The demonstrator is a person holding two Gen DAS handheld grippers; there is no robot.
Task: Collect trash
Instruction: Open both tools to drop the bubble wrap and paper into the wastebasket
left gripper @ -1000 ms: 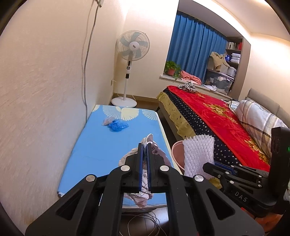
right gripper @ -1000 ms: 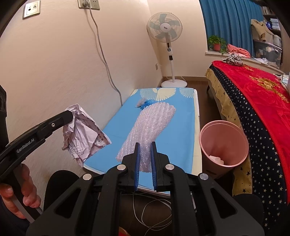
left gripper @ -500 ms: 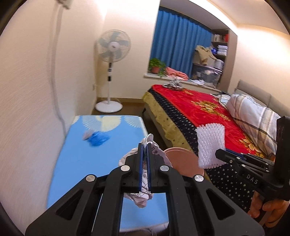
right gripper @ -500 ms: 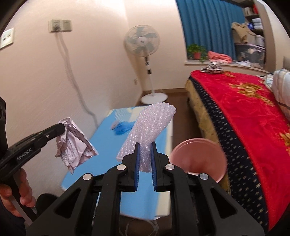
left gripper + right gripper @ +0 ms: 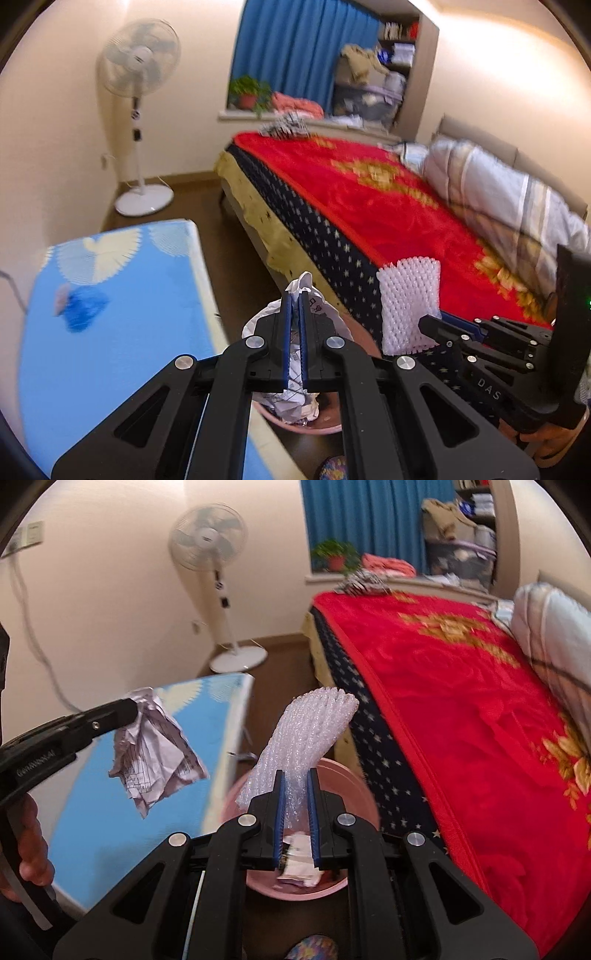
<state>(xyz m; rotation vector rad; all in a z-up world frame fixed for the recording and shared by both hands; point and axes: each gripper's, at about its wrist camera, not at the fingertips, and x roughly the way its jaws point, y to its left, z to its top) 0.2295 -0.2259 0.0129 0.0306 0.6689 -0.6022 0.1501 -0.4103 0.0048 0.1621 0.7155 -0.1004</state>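
Observation:
My left gripper (image 5: 294, 295) is shut on a crumpled printed paper (image 5: 295, 398) and holds it over the pink bin (image 5: 314, 428). The paper also shows in the right wrist view (image 5: 155, 753), hanging from the left gripper (image 5: 135, 709) to the left of the bin. My right gripper (image 5: 295, 775) is shut on a white bubble-wrap sheet (image 5: 306, 731) that stands up above the pink bin (image 5: 354, 782). The bubble wrap also shows in the left wrist view (image 5: 410, 302). White scraps (image 5: 299, 864) lie in the bin. A blue wad (image 5: 85, 306) lies on the blue mat.
A blue mat (image 5: 110, 350) lies on the floor by the wall at left. A bed with a red blanket (image 5: 369, 206) stands at right, close to the bin. A standing fan (image 5: 138, 74) is at the far wall. A cable (image 5: 33, 635) hangs down the wall.
Both grippers have swung right from over the blue mat to above the pink bin, each still holding its piece. The bin now lies directly beneath them.

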